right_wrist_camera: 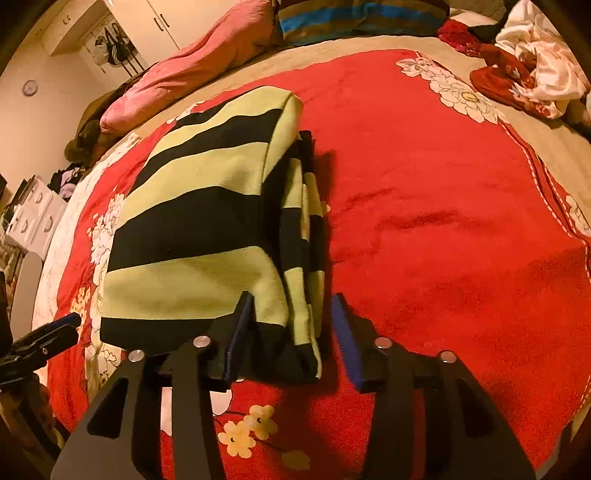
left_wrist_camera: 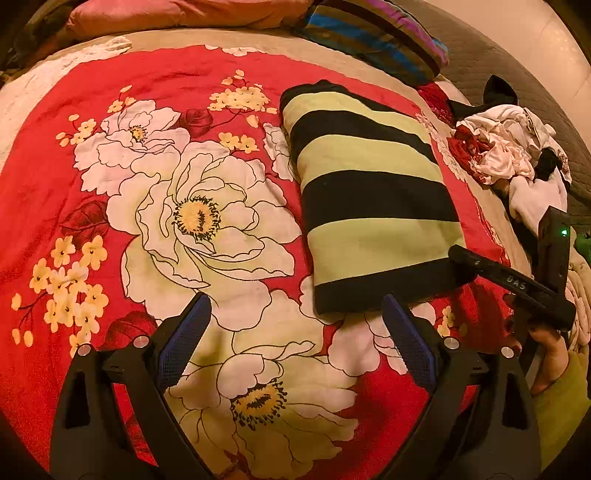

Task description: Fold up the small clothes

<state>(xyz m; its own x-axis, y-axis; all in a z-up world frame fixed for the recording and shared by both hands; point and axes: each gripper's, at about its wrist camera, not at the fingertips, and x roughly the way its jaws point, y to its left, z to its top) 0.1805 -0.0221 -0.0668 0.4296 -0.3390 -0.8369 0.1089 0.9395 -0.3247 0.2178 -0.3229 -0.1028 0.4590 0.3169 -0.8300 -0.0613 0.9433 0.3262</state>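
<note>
Nearest the left wrist camera, the left gripper has its blue ribbed pads spread wide with nothing between them, above the bedspread, a soft red cover printed with large white flowers and small yellow blossoms. Just beyond its right finger lies the striped top, folded into a thick oblong of knit fabric with broad black and pale green bands, flat on the bedspread.

From the right wrist view the right gripper sits at the near corner of that striped top. Its fingers are part open and straddle the stacked folded edge, where several layers show; the left pad looks to touch the cloth, but whether it presses or merely rests there is hard to tell, and a gap shows beside the right pad. To the right of the top the cover is plain red and plush, slightly creased.

Farther back on the right, near the edge of the bed, a crumpled heap of clothes mixes white, dark red and black pieces, well apart from the top. At the head of the bed lie a pink pillow, smooth and plump, and a striped cushion with blue and brown bands. Beyond the bed on the left stand white drawers, and a small round clock hangs on the wall.
</note>
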